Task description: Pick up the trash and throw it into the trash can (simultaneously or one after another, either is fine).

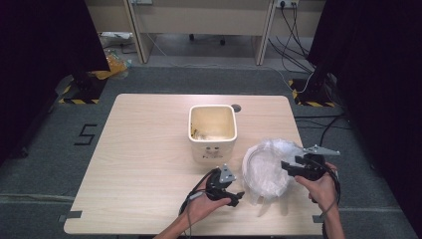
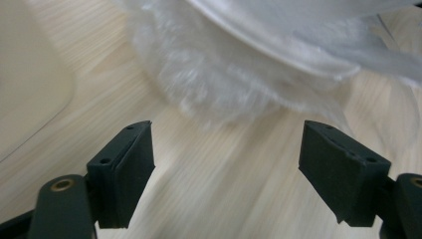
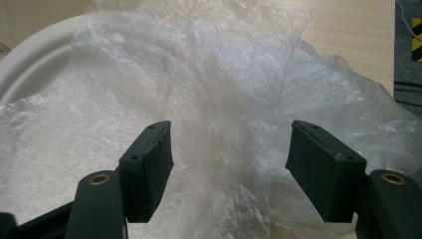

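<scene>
Plastic bag [image 1: 268,169] lies on the bench [image 1: 144,159] right of the bin [image 1: 212,130]. Right gripper [image 1: 290,167], jaws spread and empty, is nearest at its right edge; left gripper [image 1: 238,197], jaws spread, sits lower-left.

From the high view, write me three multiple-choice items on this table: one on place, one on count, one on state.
1. Where does the plastic bag lie relative to the white bin?
A. on its right, nearer the person
B. inside it
C. behind it

2. How many hand-held grippers are over the table?
A. one
B. two
C. three

3. How do the jaws of the right hand-held gripper stand?
A. clamped on the bin's rim
B. fully shut
C. open, facing the bag

Key: 1 A, the bag sits by the table's right edge; 2 B, the left hand-held gripper and the right; 3 C, a wide gap shows between the pads.
</scene>
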